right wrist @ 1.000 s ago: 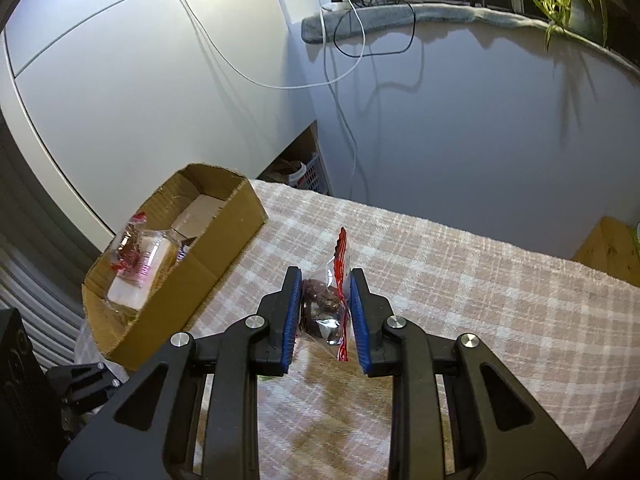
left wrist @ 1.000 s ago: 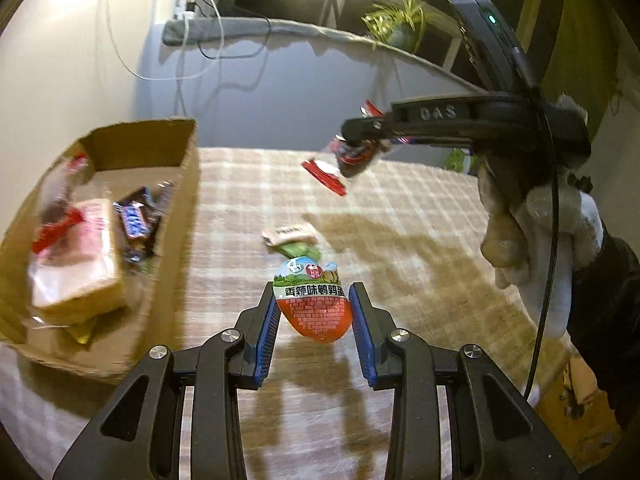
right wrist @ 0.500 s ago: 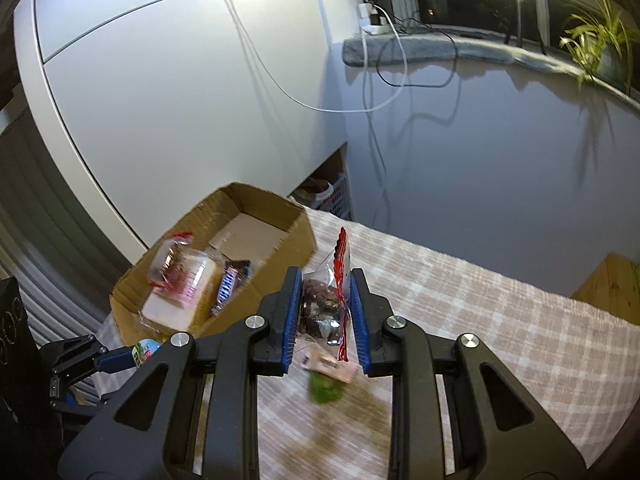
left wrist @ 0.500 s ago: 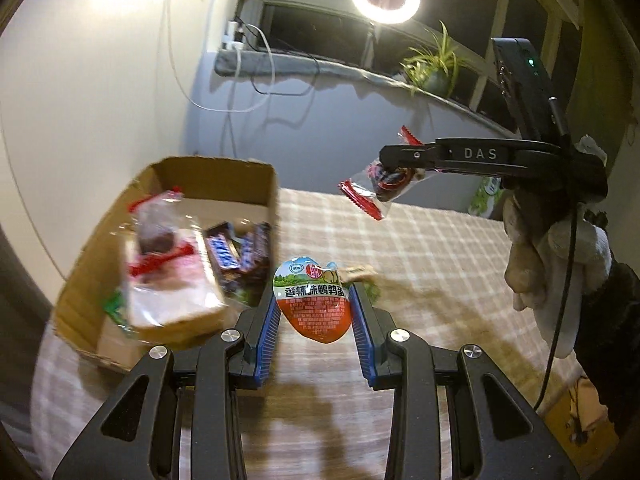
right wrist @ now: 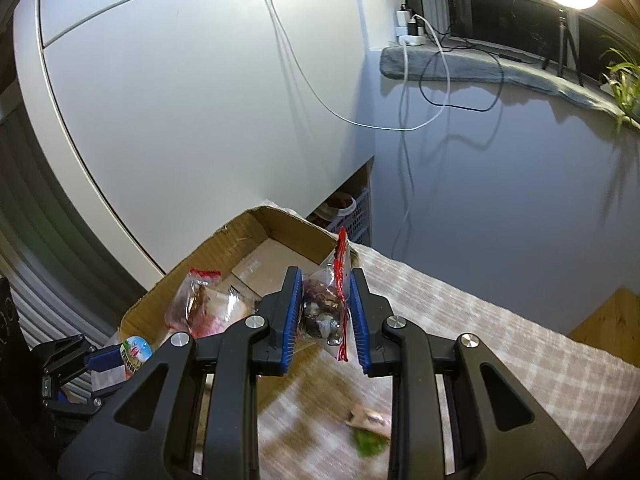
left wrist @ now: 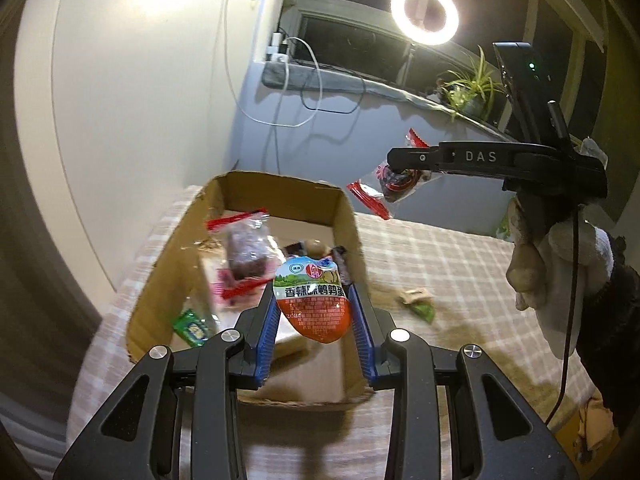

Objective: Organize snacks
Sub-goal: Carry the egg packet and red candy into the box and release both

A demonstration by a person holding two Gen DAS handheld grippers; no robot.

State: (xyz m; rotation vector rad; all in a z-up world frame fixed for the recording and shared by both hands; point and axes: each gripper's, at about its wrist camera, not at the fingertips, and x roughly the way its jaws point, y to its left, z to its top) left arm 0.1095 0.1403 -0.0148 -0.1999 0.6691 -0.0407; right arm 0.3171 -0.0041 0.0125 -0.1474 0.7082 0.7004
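Observation:
My left gripper (left wrist: 314, 312) is shut on an egg-shaped orange snack packet (left wrist: 312, 300) and holds it above the open cardboard box (left wrist: 348, 216). The box holds a clear bag with red seals (left wrist: 244, 248), a bread pack and a small green packet (left wrist: 190, 326). My right gripper (right wrist: 325, 312) is shut on a clear bag of dark snacks with red edges (right wrist: 322, 308), raised near the box's (right wrist: 256, 224) right side; it also shows in the left wrist view (left wrist: 396, 178). The left gripper with its packet (right wrist: 134, 350) shows at the lower left of the right wrist view.
The box stands on a checked tablecloth (left wrist: 440, 256). A beige packet and a green packet (left wrist: 420, 304) lie on the cloth right of the box, also seen in the right wrist view (right wrist: 370, 428). A white wall, a sill with cables and a ring light (left wrist: 424, 12) are behind.
Both grippers have risen and swung left toward the box, each still holding its snack. The left gripper's packet went from over the cloth to over the box.

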